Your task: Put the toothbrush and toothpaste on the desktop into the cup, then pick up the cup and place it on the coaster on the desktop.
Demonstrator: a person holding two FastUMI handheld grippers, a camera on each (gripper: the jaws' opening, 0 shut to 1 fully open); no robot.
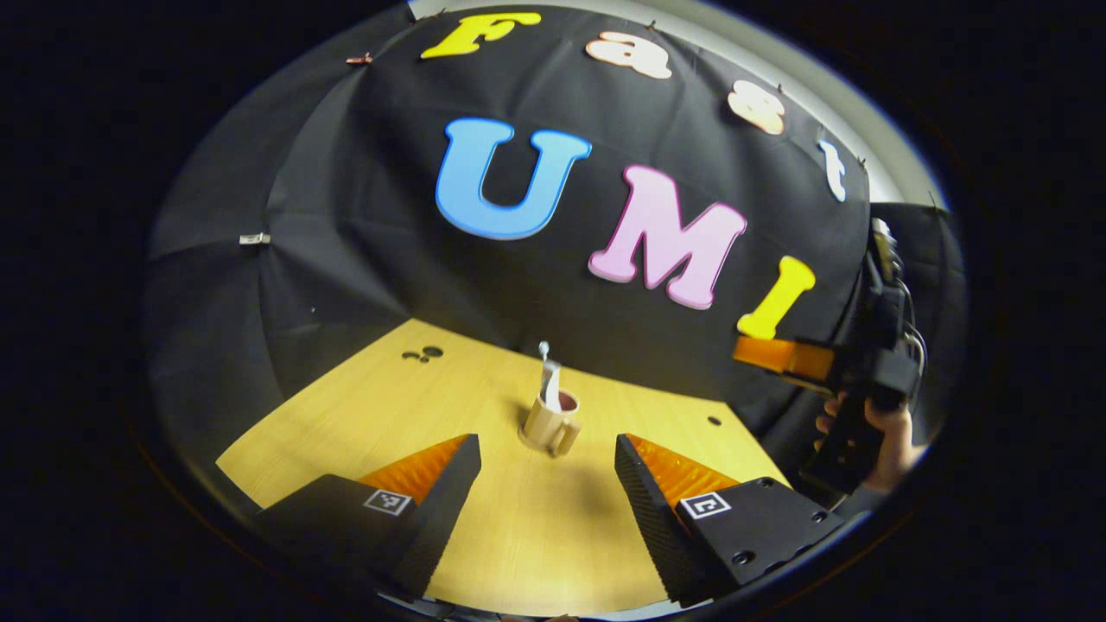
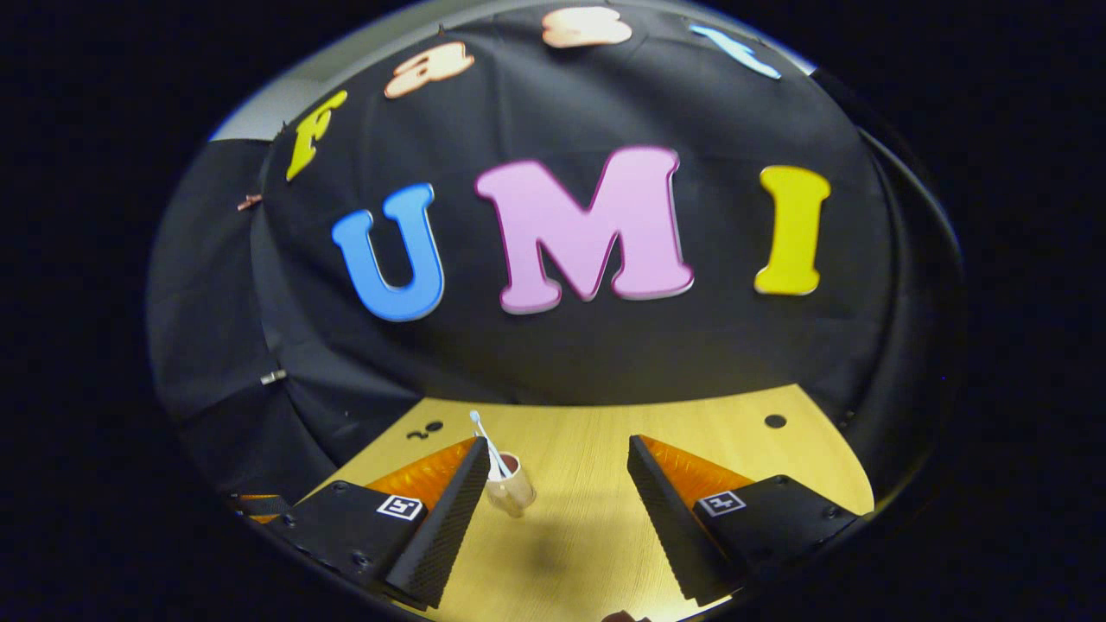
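The cup (image 1: 550,424), a smooth tan mug, stands upright on the wooden table (image 1: 536,536) with the toothbrush (image 1: 547,373) poking up out of it, handle toward the left gripper (image 1: 546,484). It sits dead ahead between those open, empty jaws; the right gripper (image 2: 553,510), also open and empty, has it off to its left. I can't make out the coaster.

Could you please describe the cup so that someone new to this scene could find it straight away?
Look at the wooden desktop in front of the black cloth wall. Near its middle stands the cup, a beige mug with a side handle. It is the one upright thing there, with a toothbrush and toothpaste sticking out of it.
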